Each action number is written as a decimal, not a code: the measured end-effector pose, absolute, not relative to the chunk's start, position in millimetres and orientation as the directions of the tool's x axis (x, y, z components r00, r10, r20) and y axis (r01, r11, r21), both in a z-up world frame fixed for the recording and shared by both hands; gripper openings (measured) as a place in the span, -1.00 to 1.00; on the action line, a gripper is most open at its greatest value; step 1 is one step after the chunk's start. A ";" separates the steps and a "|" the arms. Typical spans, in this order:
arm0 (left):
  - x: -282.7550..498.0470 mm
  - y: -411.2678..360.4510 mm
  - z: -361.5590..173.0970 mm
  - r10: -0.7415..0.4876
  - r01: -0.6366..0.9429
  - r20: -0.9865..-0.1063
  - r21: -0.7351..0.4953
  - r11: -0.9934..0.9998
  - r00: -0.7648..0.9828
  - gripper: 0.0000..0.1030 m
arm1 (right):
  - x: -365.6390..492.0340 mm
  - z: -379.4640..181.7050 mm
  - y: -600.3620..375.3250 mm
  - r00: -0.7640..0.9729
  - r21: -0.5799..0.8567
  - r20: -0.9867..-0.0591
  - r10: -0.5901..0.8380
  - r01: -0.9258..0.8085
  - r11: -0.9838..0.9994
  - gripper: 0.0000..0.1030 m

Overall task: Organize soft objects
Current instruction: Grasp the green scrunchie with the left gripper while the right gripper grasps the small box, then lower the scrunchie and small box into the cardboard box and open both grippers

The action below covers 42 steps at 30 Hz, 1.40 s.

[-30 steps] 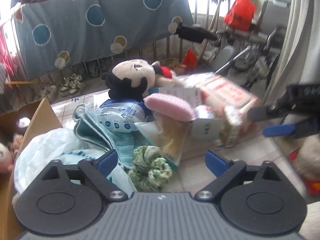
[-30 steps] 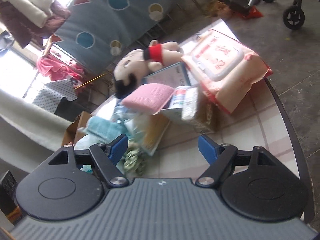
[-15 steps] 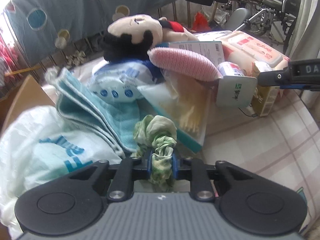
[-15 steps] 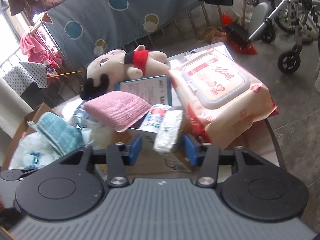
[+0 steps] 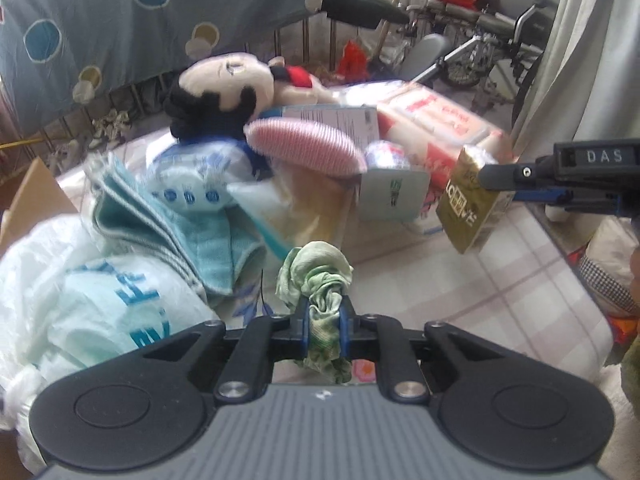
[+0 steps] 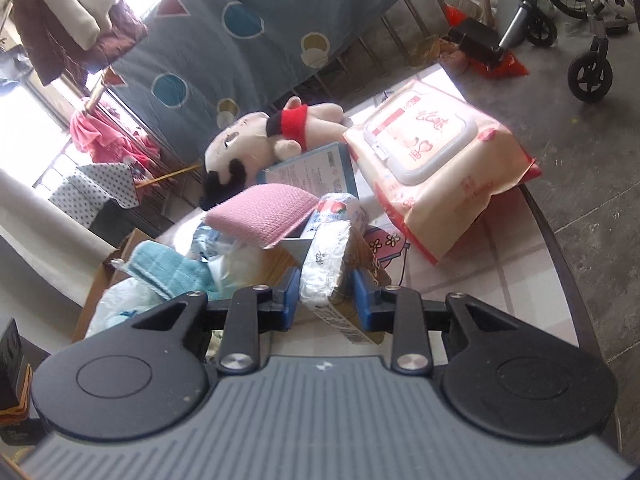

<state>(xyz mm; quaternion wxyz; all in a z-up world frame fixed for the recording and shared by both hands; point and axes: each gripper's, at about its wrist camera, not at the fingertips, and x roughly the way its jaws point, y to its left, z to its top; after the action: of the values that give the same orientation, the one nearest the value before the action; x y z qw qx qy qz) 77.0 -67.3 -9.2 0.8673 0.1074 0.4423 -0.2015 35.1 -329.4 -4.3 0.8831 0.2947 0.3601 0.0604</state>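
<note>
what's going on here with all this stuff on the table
A person is sorting a heap of soft things with a handheld gripper in each hand. The left gripper is shut on a green scrunchie at the near edge of the pile. The right gripper has just closed on a gold tissue pack and holds it clear of the heap. The plush doll, pink sponge, wet wipes pack and teal towel lie untouched.

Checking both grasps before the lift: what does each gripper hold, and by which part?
Left gripper pinches the green scrunchie across its lower folds. Right gripper clamps the gold tissue pack by its near end.
</note>
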 end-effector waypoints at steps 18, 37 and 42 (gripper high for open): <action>161.0 47.8 91.7 -0.209 0.197 -0.686 -0.097 0.976 0.697 -0.72 | 152.7 97.0 -201.1 0.661 0.618 -0.519 0.542 -0.147 0.772 -0.47; 174.0 222.7 101.3 -0.004 -0.094 -0.740 -0.091 0.991 0.673 -0.72 | 258.5 98.2 46.1 0.291 0.738 -0.559 0.776 -0.253 0.626 -0.47; 193.1 246.3 75.0 0.013 -0.112 -0.795 -0.069 0.991 0.607 -0.72 | 282.4 73.2 88.3 0.242 0.693 -0.638 0.732 -0.235 0.682 -0.47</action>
<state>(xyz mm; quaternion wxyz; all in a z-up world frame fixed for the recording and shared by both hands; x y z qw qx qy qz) 193.1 246.3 75.0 0.8945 -0.0559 0.4421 0.0349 282.4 88.3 73.2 0.7516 0.2365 0.5253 0.3214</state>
